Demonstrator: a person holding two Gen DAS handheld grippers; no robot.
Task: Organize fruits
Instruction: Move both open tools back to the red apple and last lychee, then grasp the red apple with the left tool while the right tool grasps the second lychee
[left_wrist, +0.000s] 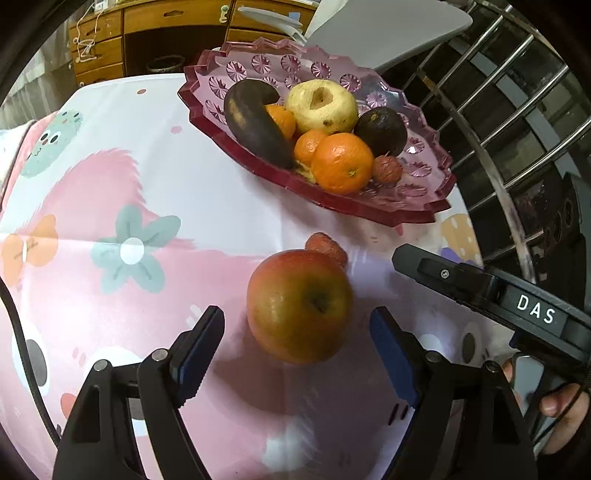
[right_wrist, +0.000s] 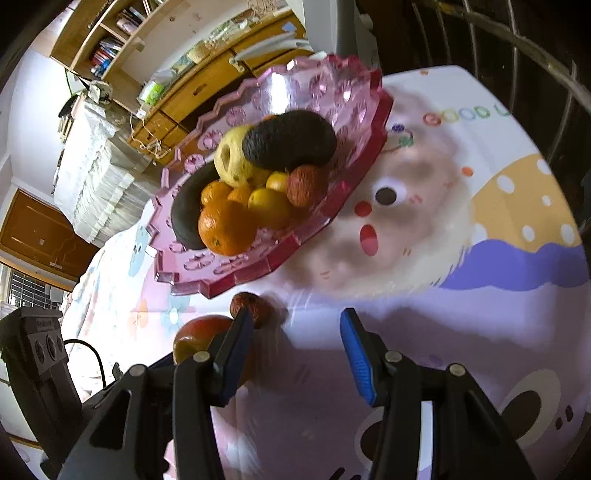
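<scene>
Left gripper (left_wrist: 297, 326) is open, its fingers flanking the apple (left_wrist: 299, 306) on the tabletop (left_wrist: 184, 184); right gripper (right_wrist: 297, 332) is open and empty near the bowl (right_wrist: 288, 254).

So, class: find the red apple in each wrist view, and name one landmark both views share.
Left wrist: apple low centre, between the open left claw tips.
Right wrist: apple lower left, partly behind a finger.
Shared landmark: pink bowl.
</scene>
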